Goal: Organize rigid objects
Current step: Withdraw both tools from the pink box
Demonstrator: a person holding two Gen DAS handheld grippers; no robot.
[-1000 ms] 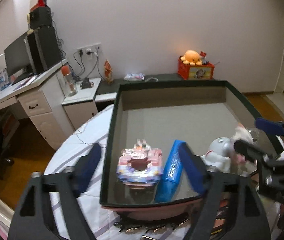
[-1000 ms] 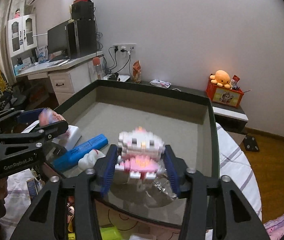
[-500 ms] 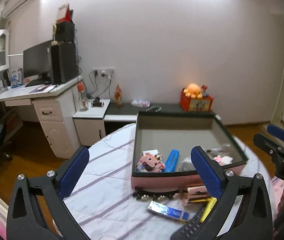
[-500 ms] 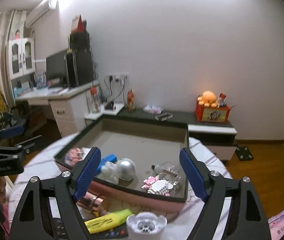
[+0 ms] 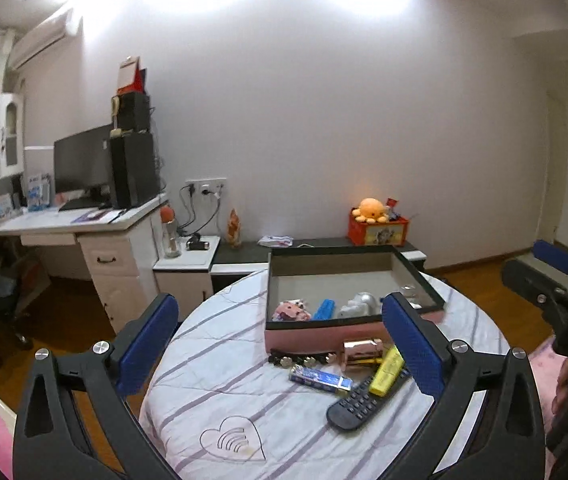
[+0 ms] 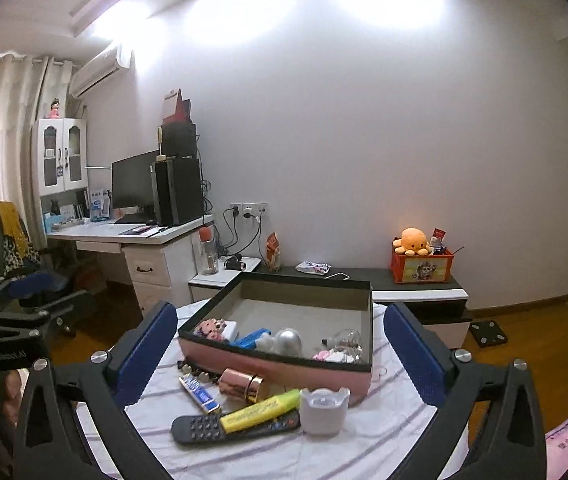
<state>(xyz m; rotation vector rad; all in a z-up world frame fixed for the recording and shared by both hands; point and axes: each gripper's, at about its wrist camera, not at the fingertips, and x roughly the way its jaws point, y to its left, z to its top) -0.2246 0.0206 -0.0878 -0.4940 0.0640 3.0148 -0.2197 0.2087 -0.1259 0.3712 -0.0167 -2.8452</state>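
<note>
A pink box (image 5: 344,335) with a dark rim holds a pink block toy (image 5: 290,310), a blue carton (image 5: 324,309), a silver figure (image 5: 358,304), a glass bulb (image 6: 344,340) and a pink-white block figure (image 6: 330,356). In front of it lie a rose-gold cylinder (image 6: 241,384), a yellow highlighter (image 6: 259,408), a black remote (image 6: 203,430), a blue tube (image 6: 199,394) and a white cup (image 6: 324,408). My left gripper (image 5: 279,300) hangs open and empty, well back from the box. My right gripper (image 6: 279,309) is opening, with nothing between its jaws.
The round table (image 5: 223,400) has a white striped cloth with a heart print near its front. A white desk (image 5: 115,240) with a monitor stands at the left. A low dark cabinet (image 6: 416,284) with an orange toy box runs behind. Wooden floor surrounds the table.
Both grippers let go of the block toys in the box, opened wide, and pulled back and up. The box now looks small, and the items in front of it have come into view.
</note>
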